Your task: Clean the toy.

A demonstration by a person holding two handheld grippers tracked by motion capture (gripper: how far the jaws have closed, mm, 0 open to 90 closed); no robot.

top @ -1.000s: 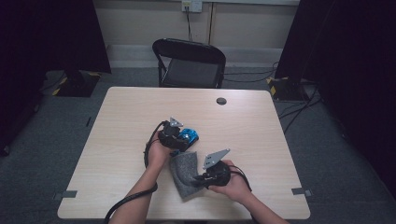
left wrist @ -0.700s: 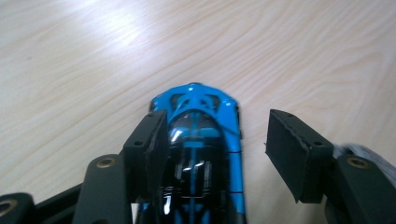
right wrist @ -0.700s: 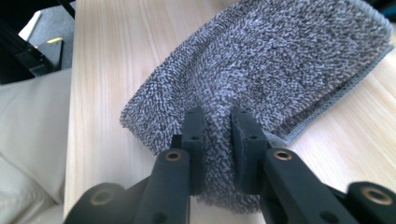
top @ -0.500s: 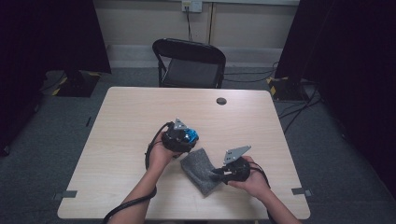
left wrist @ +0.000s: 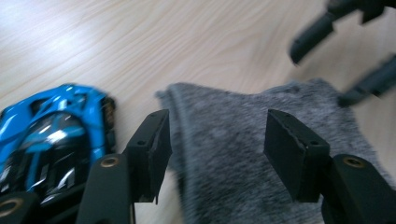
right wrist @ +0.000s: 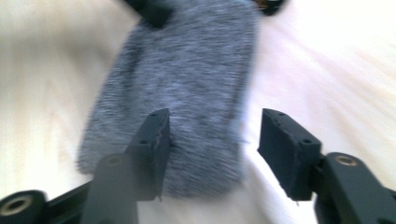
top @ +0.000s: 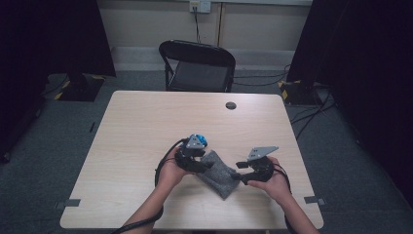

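Two grippers flank a grey cloth [top: 217, 173] lying flat on the tabletop [top: 146, 126]. Left gripper [top: 203, 165] has its fingers spread over it; right gripper [top: 239, 171], fingers just opening, pinches nothing.

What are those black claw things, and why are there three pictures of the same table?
A person sits at a wooden table and holds a tool in each hand, called a hand-held gripper. It has two black jaws that pinch, like tongs.

The big picture comes from a camera up high, looking down. There the left hand-held gripper and the right hand-held gripper sit at either end of a grey cloth.

The other two pictures come from little cameras riding on each gripper, looking out between its jaws.

On the table lie the grey cloth and a blue toy car, just beside the left gripper. A small dark disc lies farther back, and a black chair stands behind.

Nothing is held: both grippers stand open. The right one's jaws have just been opening, with the cloth lying below them.
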